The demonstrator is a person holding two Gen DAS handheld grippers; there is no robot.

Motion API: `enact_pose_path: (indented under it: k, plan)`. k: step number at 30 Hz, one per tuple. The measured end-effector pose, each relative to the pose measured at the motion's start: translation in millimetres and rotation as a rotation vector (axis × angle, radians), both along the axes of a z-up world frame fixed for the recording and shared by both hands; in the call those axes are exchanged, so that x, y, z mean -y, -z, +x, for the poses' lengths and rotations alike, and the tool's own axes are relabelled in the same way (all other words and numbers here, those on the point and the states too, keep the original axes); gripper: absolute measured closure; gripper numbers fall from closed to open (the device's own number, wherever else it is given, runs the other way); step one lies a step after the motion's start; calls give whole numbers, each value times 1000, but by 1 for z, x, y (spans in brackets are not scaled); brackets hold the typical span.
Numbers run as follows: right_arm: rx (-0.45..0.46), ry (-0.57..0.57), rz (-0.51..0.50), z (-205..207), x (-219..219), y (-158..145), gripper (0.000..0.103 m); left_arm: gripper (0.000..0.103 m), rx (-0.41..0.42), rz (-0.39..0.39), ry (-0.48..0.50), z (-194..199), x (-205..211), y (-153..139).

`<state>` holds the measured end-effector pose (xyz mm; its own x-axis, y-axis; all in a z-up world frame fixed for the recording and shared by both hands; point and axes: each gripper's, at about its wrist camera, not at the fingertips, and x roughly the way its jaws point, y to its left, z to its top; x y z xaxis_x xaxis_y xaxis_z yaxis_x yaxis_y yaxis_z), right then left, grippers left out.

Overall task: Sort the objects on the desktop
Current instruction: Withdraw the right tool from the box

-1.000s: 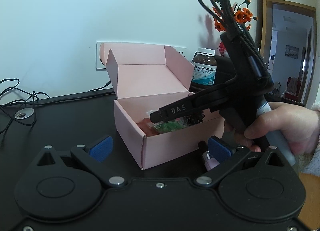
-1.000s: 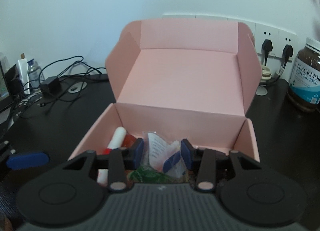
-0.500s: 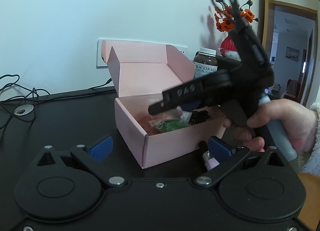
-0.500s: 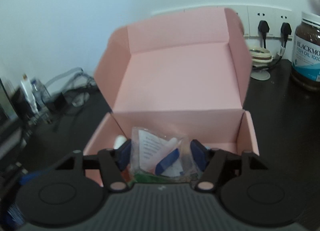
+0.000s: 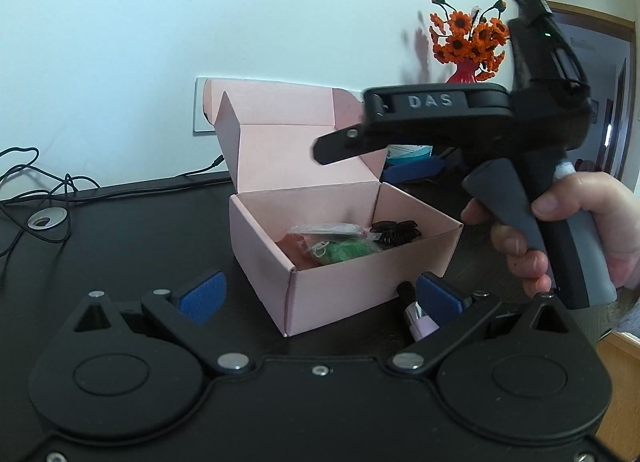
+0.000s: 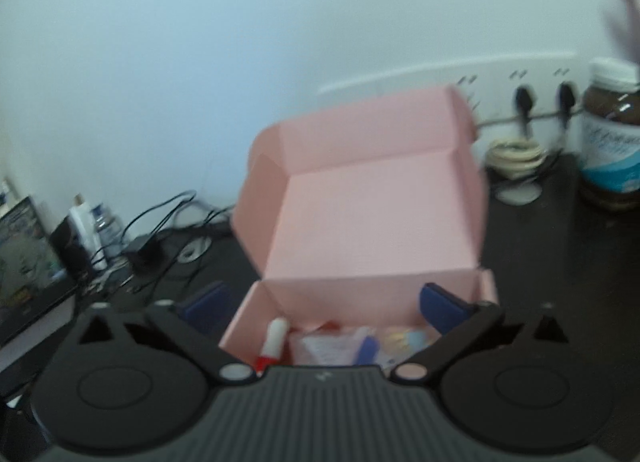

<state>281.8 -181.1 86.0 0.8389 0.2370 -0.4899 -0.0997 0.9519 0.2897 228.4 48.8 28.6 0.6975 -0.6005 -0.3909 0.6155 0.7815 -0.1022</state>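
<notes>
Box: my pink cardboard box [image 5: 360,270] sits on the black desk [image 5: 140,230] with its lid standing up at the back; it is where I sort things into.
Inside the box: a clear crinkly bag with green stuff [image 5: 340,246], a black curly thing [image 5: 394,232] and a white pen with a red end [image 6: 274,344] lie at the bottom; I cannot tell what the small blurry bits next to them are.
How they feel, I think: the bag looks soft, light and slippery, so I would pinch it in its puffy middle; the pen looks stiff and thin, so I would take it across its middle; the box is light card and could slide if I bump it.
Still to sort: a small pale pink bottle with a black top [image 5: 416,314] lies on the desk just beside the box, near my left fingers.
My right gripper [image 6: 320,306]: it is above the box and its jaws are opening wide; nothing is between them.
My left gripper [image 5: 320,298]: its jaws stand wide apart and hold nothing; it is low, just in front of the box corner.
Desk and room: black wires [image 5: 36,178] trail across the desk; a brown pill jar with a white lid [image 6: 610,134] stands by the wall plugs [image 6: 544,98]; orange flowers in a red vase [image 5: 468,42] stand behind; the wall is plain white.
</notes>
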Motion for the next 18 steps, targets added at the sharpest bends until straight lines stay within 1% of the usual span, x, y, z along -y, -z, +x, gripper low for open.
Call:
enact_pose_path:
  k: [3,4,6,10,18]
  plan:
    - [9,5,-84,-7,2,5,1,0,12,5,-1,-2,1,0]
    - [9,9,-88,-10,4,7,1,0,18,4,-1,-3,1,-1]
    - [11,21,-80,-17,10,10,1,0,29,2,1,-5,0,-1]
    - [7,56,-30,-24,23,15,1,0,29,2,-3,-5,0,-2]
    - [58,79,13,-54,50,29,1,0,22,-5,-13,-4,-2,-2]
